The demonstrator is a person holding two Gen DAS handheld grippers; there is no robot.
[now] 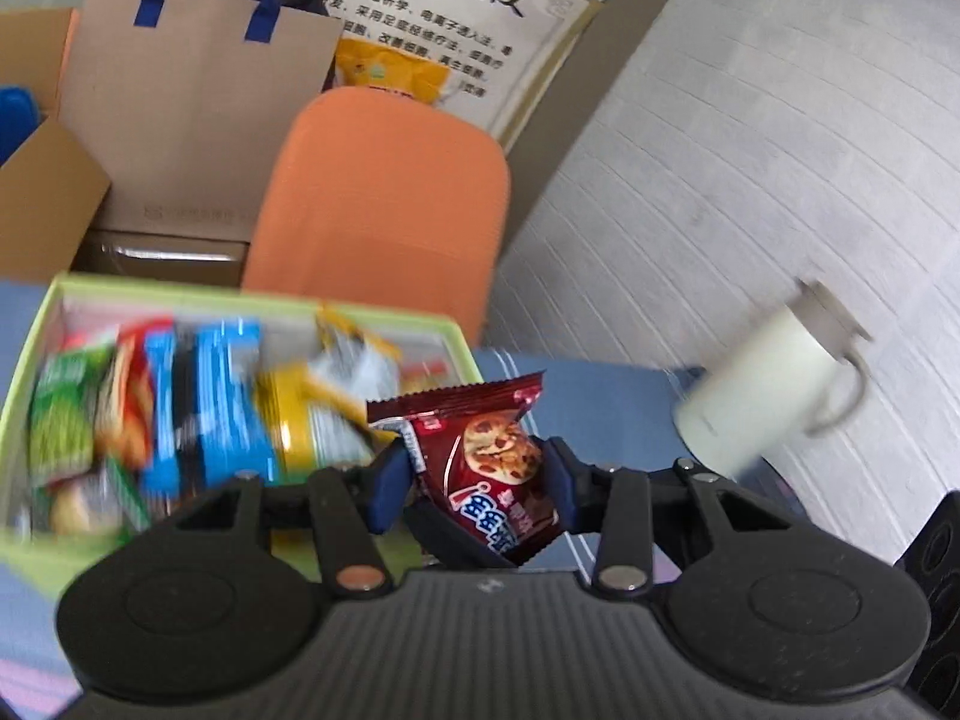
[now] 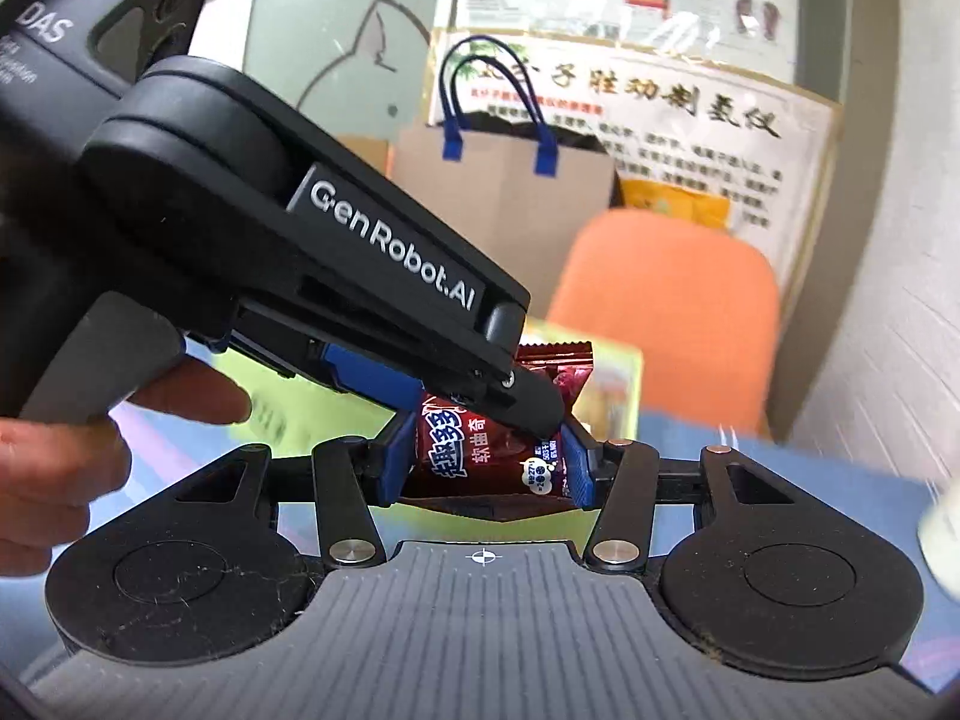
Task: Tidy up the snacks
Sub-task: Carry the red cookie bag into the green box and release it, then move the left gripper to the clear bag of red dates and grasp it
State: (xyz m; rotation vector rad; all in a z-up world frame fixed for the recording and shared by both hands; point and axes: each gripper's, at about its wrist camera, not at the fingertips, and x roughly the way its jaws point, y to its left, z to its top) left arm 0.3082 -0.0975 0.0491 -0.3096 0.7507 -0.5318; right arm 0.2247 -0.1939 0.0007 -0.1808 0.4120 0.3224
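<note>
My left gripper point(image 1: 474, 480) is shut on a dark red cookie packet point(image 1: 492, 456), its blue pads pressing both sides. It hangs just right of a light green box point(image 1: 252, 300) crammed with blurred snacks: blue packets point(image 1: 228, 396), a green one point(image 1: 60, 420) and a yellow one point(image 1: 300, 414). In the right wrist view my right gripper point(image 2: 487, 468) is shut on a second dark red packet point(image 2: 474, 450) printed with white characters. The left gripper point(image 2: 528, 408) crosses right above it from the upper left, with its packet's serrated end point(image 2: 558, 363) sticking out beyond its tips.
A white lidded mug point(image 1: 774, 396) stands on the blue table point(image 1: 600, 396) to the right. Behind the box are an orange chair back point(image 1: 384, 198), a brown paper bag with blue handles point(image 1: 192, 114) and a cardboard box point(image 1: 42, 198). A hand point(image 2: 60, 468) grips the left tool.
</note>
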